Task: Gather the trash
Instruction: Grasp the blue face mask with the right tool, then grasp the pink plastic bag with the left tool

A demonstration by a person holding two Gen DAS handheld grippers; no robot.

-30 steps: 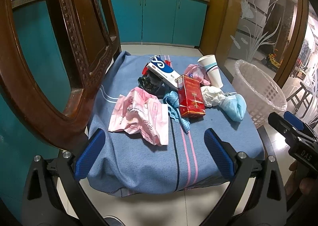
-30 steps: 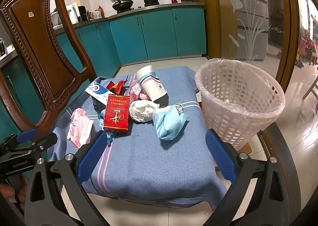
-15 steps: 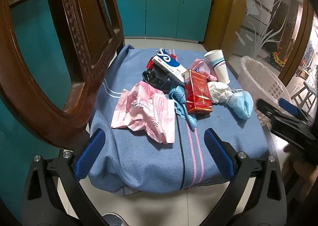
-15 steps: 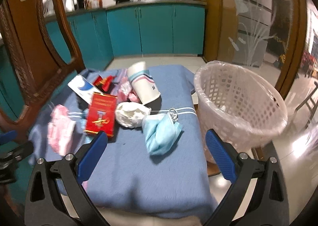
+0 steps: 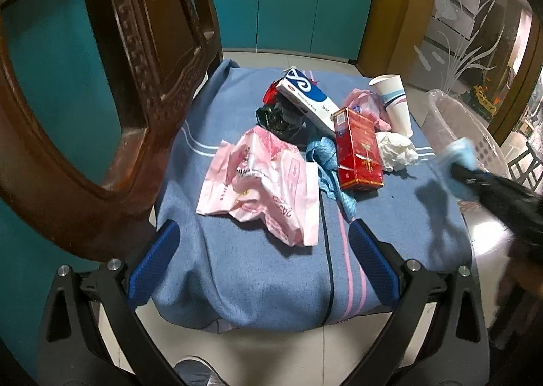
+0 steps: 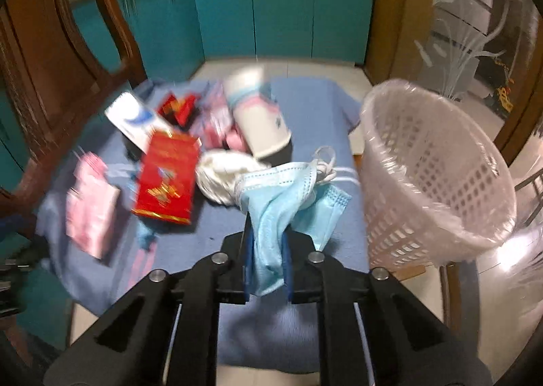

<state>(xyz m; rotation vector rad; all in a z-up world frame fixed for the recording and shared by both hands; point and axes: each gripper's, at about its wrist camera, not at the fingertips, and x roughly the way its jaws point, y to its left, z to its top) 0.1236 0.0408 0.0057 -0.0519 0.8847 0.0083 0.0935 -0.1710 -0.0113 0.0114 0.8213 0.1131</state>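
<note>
Blue face mask (image 6: 271,216), earlier lying loose, now between closing right hand-held gripper (image 6: 266,260).

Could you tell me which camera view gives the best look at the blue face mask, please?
The right wrist view: the blue face mask hangs centrally between the closing right gripper pads. The left wrist view shows only a blurred blue scrap at that gripper's tip near the right edge.

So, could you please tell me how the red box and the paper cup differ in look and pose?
The red box is flat-sided and rectangular with gold print; the paper cup is round, white, with blue and pink bands. The red box lies flat on its broad face; the paper cup is tipped, leaning on the pile. Both sit on the blue cloth, outside the basket.
</note>
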